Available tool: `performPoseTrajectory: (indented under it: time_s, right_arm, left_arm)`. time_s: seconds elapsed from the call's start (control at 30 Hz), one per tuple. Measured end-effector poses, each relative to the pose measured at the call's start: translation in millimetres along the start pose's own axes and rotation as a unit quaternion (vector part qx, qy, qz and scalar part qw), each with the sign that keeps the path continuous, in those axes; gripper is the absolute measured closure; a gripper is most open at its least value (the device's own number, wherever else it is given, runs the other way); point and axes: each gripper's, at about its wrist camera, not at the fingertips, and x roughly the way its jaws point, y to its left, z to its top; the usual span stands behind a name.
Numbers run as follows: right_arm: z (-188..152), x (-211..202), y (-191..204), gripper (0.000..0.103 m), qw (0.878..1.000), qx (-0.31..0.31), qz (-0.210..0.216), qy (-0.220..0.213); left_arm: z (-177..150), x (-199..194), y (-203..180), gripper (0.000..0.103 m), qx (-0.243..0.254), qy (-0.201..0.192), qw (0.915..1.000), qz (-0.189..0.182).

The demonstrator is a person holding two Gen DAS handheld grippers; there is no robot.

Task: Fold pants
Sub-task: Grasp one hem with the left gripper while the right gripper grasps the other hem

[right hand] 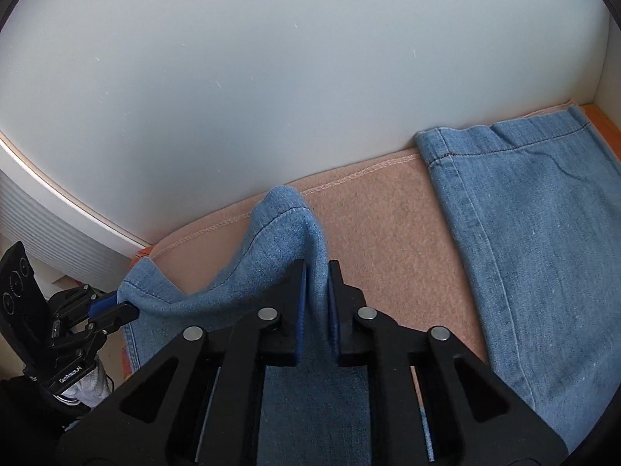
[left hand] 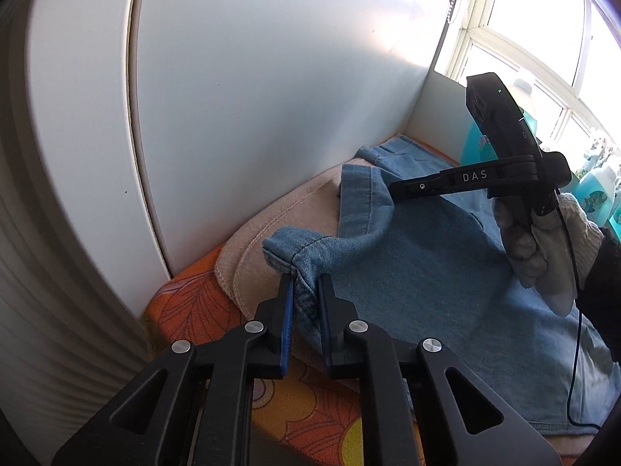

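Note:
Light blue denim pants (left hand: 434,283) lie spread on a beige blanket (left hand: 302,209). My left gripper (left hand: 306,277) is shut on a corner of one leg's hem, the cloth bunched between its blue pads. My right gripper (right hand: 316,268) is shut on the same hem a little further along, lifting a fold of denim (right hand: 287,225). In the left wrist view the right gripper (left hand: 392,188) reaches in from the right, held by a gloved hand (left hand: 543,248). The left gripper (right hand: 124,308) shows at the lower left of the right wrist view, pinching the hem corner. The other leg (right hand: 535,233) lies flat to the right.
A white wall panel (left hand: 271,77) stands close behind the blanket. An orange patterned sheet (left hand: 194,303) shows under the blanket at the left. A bright window (left hand: 543,39) and blue bottles (left hand: 594,190) are at the far right. A thin black cable (left hand: 574,349) hangs over the pants.

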Motion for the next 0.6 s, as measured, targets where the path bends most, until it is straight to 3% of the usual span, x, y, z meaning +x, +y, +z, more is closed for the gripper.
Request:
performPoseTrajectory:
  time_s: [0.2, 0.27, 0.33, 0.37, 0.47, 0.6]
  right_arm:
    - [-14.9, -47.6, 43.0, 0.097, 0.99, -0.088, -0.054, -0.092]
    - [-17.7, -48.7, 53.6, 0.098, 0.984, -0.122, -0.083, -0.099]
    - [-13.8, -43.3, 53.2, 0.097, 0.986, -0.123, -0.078, -0.08]
    - [-13.2, -40.9, 49.5, 0.094, 0.989, -0.113, -0.065, -0.068]
    - [-3.3, -40.3, 25.7, 0.054, 0.995, -0.062, -0.046, -0.066]
    - [11.3, -30.8, -17.0, 0.053, 0.998, 0.035, -0.004, -0.05]
  left_arm:
    - [-0.4, -14.5, -7.9, 0.094, 0.029, -0.039, 0.9987, 0.018]
    - [-2.9, -13.8, -7.5, 0.094, 0.038, -0.043, 0.9979, 0.031]
    - [-7.6, -6.1, -5.8, 0.094, 0.042, -0.029, 0.9978, 0.043]
    - [-9.6, -1.5, -4.3, 0.094, 0.039, -0.019, 0.998, 0.045]
    - [-15.8, -1.5, 1.1, 0.094, 0.034, -0.011, 0.9984, 0.044]
    - [-17.6, -5.8, -0.9, 0.094, 0.044, -0.01, 0.998, 0.045]
